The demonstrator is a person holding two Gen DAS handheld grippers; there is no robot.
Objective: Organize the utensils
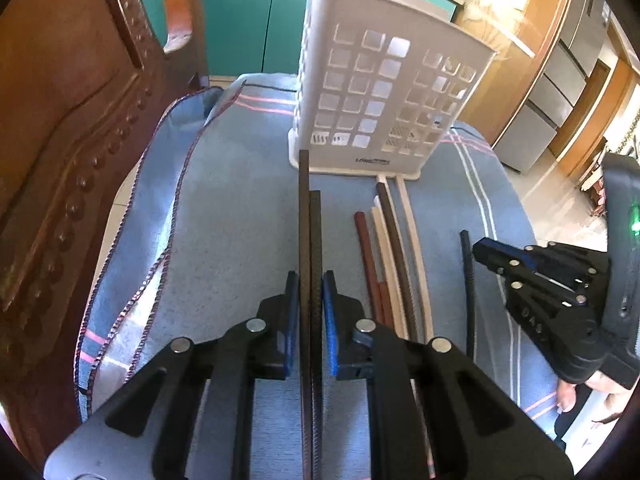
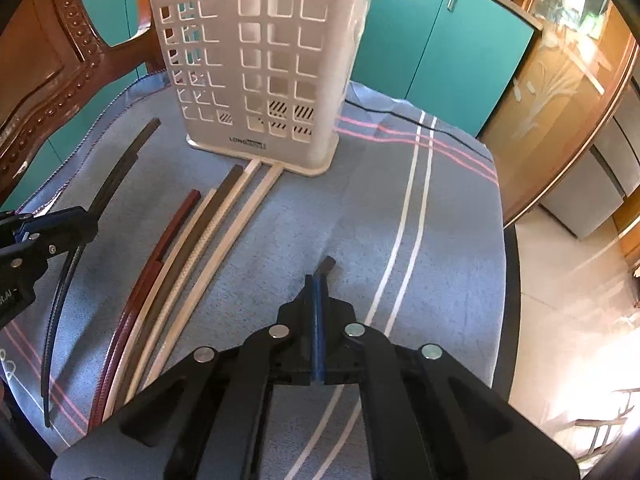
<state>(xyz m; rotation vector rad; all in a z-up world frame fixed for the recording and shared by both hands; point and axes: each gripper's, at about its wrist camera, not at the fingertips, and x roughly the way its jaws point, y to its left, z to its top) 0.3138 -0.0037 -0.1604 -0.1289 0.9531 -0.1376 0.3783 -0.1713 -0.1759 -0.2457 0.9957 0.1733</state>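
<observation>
My left gripper (image 1: pixel 311 280) is shut on a pair of black chopsticks (image 1: pixel 310 224) that point at the white perforated utensil holder (image 1: pixel 376 92). The pair also shows in the right wrist view (image 2: pixel 116 176), in the left gripper (image 2: pixel 76 224). My right gripper (image 2: pixel 318 280) is shut on one black chopstick (image 2: pixel 327 265), whose tip sticks out past the pads; it also shows in the left wrist view (image 1: pixel 469 280) at the right gripper (image 1: pixel 480 246). Several red, cream and brown chopsticks (image 2: pixel 192 256) lie side by side on the blue cloth (image 2: pixel 400 200) before the holder (image 2: pixel 260 60).
A carved wooden chair back (image 1: pixel 72 120) stands at the left of the cloth-covered surface. Teal cabinets (image 2: pixel 420 52) are behind the holder. A wooden cabinet (image 2: pixel 560 100) and tiled floor (image 2: pixel 560 300) lie to the right, past the surface's edge.
</observation>
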